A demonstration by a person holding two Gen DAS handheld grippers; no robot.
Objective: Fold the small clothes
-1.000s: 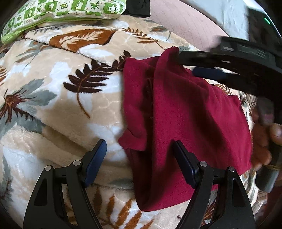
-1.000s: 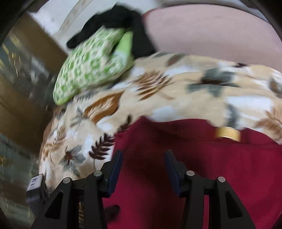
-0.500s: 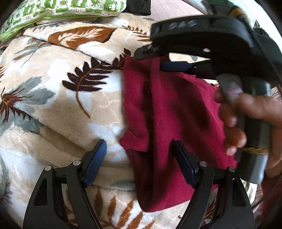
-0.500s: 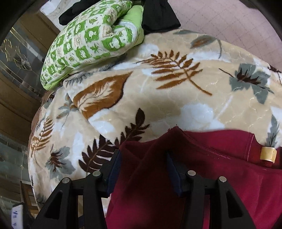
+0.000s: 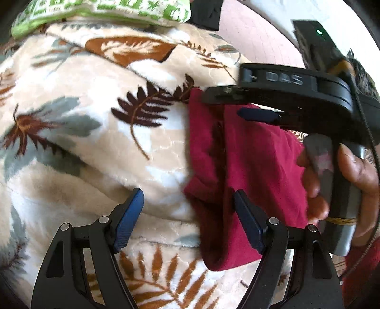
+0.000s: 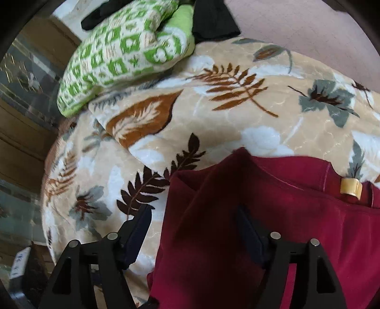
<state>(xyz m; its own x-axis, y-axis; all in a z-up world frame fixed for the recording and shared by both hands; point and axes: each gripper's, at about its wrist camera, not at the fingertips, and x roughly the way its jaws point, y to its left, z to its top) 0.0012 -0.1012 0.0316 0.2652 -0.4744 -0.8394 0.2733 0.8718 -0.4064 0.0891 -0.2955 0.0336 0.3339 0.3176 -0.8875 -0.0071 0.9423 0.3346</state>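
A dark red garment (image 5: 251, 166) lies partly folded on a leaf-patterned blanket (image 5: 95, 133). In the right wrist view the garment (image 6: 273, 214) shows a small yellow tag (image 6: 351, 189) near its far edge. My left gripper (image 5: 188, 206) is open over the garment's near left edge, with its right finger on the cloth. My right gripper (image 6: 194, 225) is open above the garment's far left corner. It also shows in the left wrist view (image 5: 258, 114), hand-held above the cloth's far side.
A green and white patterned pillow (image 6: 123, 50) lies at the blanket's far end, with a black cloth (image 6: 213, 21) beside it. A pink tiled floor (image 6: 296, 28) lies beyond. Wooden furniture (image 6: 21, 133) stands at the left.
My right gripper has opened wider and let go of the garment's corner, which now lies on the blanket. My left gripper has held its place, open.
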